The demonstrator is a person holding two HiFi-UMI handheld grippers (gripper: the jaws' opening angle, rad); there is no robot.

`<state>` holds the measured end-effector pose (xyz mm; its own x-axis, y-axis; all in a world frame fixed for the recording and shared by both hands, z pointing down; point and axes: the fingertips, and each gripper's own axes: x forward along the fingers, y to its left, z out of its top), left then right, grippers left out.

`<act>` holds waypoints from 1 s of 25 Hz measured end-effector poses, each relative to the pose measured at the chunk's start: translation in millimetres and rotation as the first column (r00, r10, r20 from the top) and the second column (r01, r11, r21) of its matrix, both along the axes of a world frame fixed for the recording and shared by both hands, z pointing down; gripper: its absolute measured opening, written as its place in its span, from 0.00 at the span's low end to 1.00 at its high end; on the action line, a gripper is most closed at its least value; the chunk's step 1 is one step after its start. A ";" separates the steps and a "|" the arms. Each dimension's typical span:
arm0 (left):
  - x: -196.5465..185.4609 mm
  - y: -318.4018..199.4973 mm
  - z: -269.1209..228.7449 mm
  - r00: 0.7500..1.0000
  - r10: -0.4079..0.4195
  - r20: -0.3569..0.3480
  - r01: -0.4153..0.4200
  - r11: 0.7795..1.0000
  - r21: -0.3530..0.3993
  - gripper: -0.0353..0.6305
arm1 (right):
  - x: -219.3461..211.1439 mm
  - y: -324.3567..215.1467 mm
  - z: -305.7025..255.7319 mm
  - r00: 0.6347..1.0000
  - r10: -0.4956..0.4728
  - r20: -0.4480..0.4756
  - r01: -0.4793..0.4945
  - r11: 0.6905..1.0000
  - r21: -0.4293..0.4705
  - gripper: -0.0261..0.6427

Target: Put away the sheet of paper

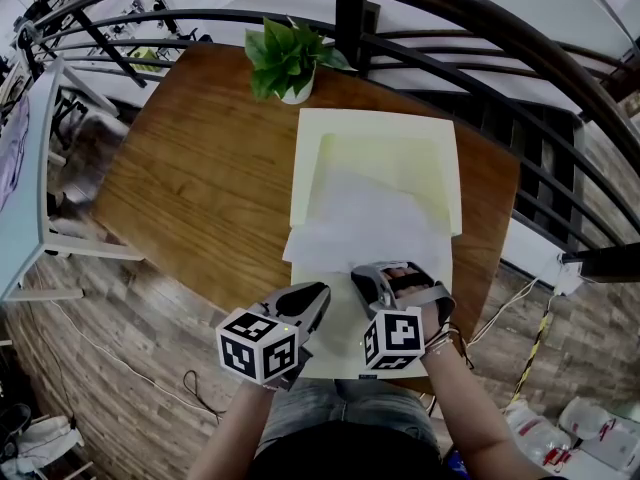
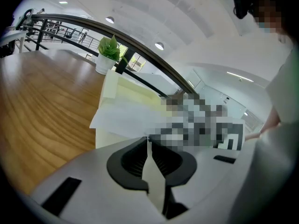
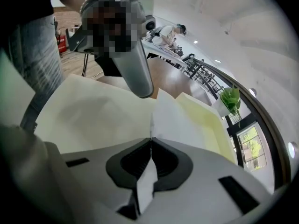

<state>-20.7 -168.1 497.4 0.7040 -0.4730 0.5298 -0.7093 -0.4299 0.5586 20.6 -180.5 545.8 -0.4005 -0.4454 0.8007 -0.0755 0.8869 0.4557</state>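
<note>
sheet of paper [image 1: 358,220] tight in left gripper [image 1: 318,292] and right gripper [image 1: 364,279]

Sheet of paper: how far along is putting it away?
Done: the yellow folder lies open on the table, with the sheet of paper partly over it. In hand: left gripper and right gripper are both shut on its near edge. Left: the sheet lies exposed, not stowed.
</note>
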 end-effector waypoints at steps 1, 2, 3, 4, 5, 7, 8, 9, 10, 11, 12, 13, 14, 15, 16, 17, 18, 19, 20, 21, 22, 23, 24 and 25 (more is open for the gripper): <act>-0.2 0.2 0.0 1.000 -0.001 0.000 0.001 1.000 0.000 0.12 | 0.2 1.7 1.6 0.999 -0.028 -0.020 0.028 1.000 0.008 0.08; -0.3 0.6 0.0 1.000 -0.002 -0.001 0.002 1.000 -0.001 0.12 | 1.0 3.3 3.4 0.997 -0.057 -0.042 0.058 0.998 0.015 0.08; -0.2 0.9 -0.2 1.000 -0.002 -0.002 0.002 1.000 -0.001 0.12 | 2.3 4.7 5.1 0.995 -0.084 -0.062 0.085 0.996 0.019 0.08; -0.1 1.1 -0.3 1.000 -0.002 -0.002 0.002 1.000 -0.001 0.12 | 4.2 5.4 6.4 0.991 -0.105 -0.077 0.107 0.994 0.022 0.08; 0.0 1.2 -0.3 1.000 -0.002 -0.002 0.002 1.000 -0.001 0.12 | 6.6 5.0 7.0 0.989 -0.118 -0.088 0.121 0.992 0.024 0.08; 0.1 1.2 0.3 1.000 -0.002 -0.002 0.002 1.000 -0.001 0.12 | 12.4 1.0 6.1 0.987 -0.122 -0.101 0.125 0.992 0.032 0.08; 0.1 1.0 0.8 1.000 -0.003 -0.002 0.003 1.000 -0.001 0.12 | 15.2 -2.1 5.0 0.988 -0.114 -0.102 0.118 0.992 0.038 0.08; 0.4 0.6 1.2 1.000 -0.003 -0.003 0.003 1.000 -0.001 0.12 | 17.8 -5.5 3.7 0.990 -0.102 -0.100 0.107 0.993 0.045 0.08; 1.0 0.1 1.5 1.000 -0.003 -0.003 0.003 1.000 -0.001 0.12 | 20.0 -9.1 2.3 0.991 -0.090 -0.098 0.096 0.994 0.051 0.08; 1.7 -0.4 1.5 1.000 -0.003 -0.004 0.003 1.000 -0.001 0.12 | 22.0 -12.6 1.0 0.992 -0.078 -0.096 0.084 0.995 0.058 0.08; 2.6 -1.0 1.3 1.000 -0.002 -0.004 0.002 1.000 0.000 0.12 | 23.7 -16.0 -0.4 0.993 -0.066 -0.094 0.072 0.995 0.065 0.08; 3.5 -1.6 1.2 1.000 -0.001 -0.004 0.001 1.000 0.000 0.12 | 25.0 -19.4 -1.8 0.994 -0.054 -0.091 0.060 0.996 0.072 0.08; 4.3 -2.2 1.2 1.000 0.000 -0.004 0.000 1.000 0.001 0.12 | 25.8 -22.6 -3.1 0.995 -0.043 -0.087 0.050 0.996 0.080 0.08; 5.2 -3.0 1.3 1.000 0.002 -0.004 -0.002 1.000 0.002 0.12 | 26.5 -25.6 -4.2 0.996 -0.034 -0.084 0.041 0.995 0.088 0.08; 6.0 -3.9 1.4 1.000 0.003 -0.004 -0.003 1.000 0.002 0.12 | 26.9 -28.5 -5.1 0.996 -0.027 -0.081 0.034 0.995 0.095 0.08; 6.8 -5.0 1.3 1.000 0.003 -0.004 -0.003 1.000 0.003 0.12 | 27.4 -31.2 -5.7 0.997 -0.021 -0.080 0.029 0.995 0.099 0.08; 7.5 -6.4 1.1 1.000 0.004 -0.004 -0.004 1.000 0.004 0.12 | 27.8 -33.7 -5.7 0.997 -0.017 -0.079 0.025 0.995 0.101 0.08; 8.2 -8.1 1.0 1.000 0.005 -0.004 -0.005 1.000 0.005 0.12 | 28.4 -36.4 -5.4 0.997 -0.012 -0.079 0.020 0.995 0.101 0.08; 8.9 -9.9 1.1 1.000 0.005 -0.004 -0.005 1.000 0.006 0.12 | 29.1 -39.1 -5.1 0.997 -0.005 -0.078 0.013 0.995 0.101 0.08; 9.4 -11.6 1.4 1.000 0.005 -0.003 -0.005 1.000 0.006 0.12 | 29.7 -42.1 -5.0 0.997 0.004 -0.075 0.004 0.995 0.102 0.08; 9.8 -13.4 1.6 1.000 0.005 -0.003 -0.005 1.000 0.007 0.12 | 30.2 -45.2 -5.3 0.997 0.016 -0.070 -0.008 0.994 0.104 0.08; 10.1 -15.2 1.7 1.000 0.004 -0.003 -0.004 1.000 0.008 0.12 | 30.6 -48.5 -6.0 0.998 0.030 -0.063 -0.023 0.994 0.109 0.08; 10.3 -16.8 1.5 1.000 0.004 -0.003 -0.004 1.000 0.008 0.12 | 30.9 -51.8 -7.1 0.997 0.044 -0.056 -0.038 0.993 0.114 0.08; 10.7 -18.2 1.1 1.000 0.003 -0.003 -0.003 1.000 0.009 0.12 | 31.2 -55.0 -8.4 0.997 0.059 -0.048 -0.053 0.992 0.119 0.08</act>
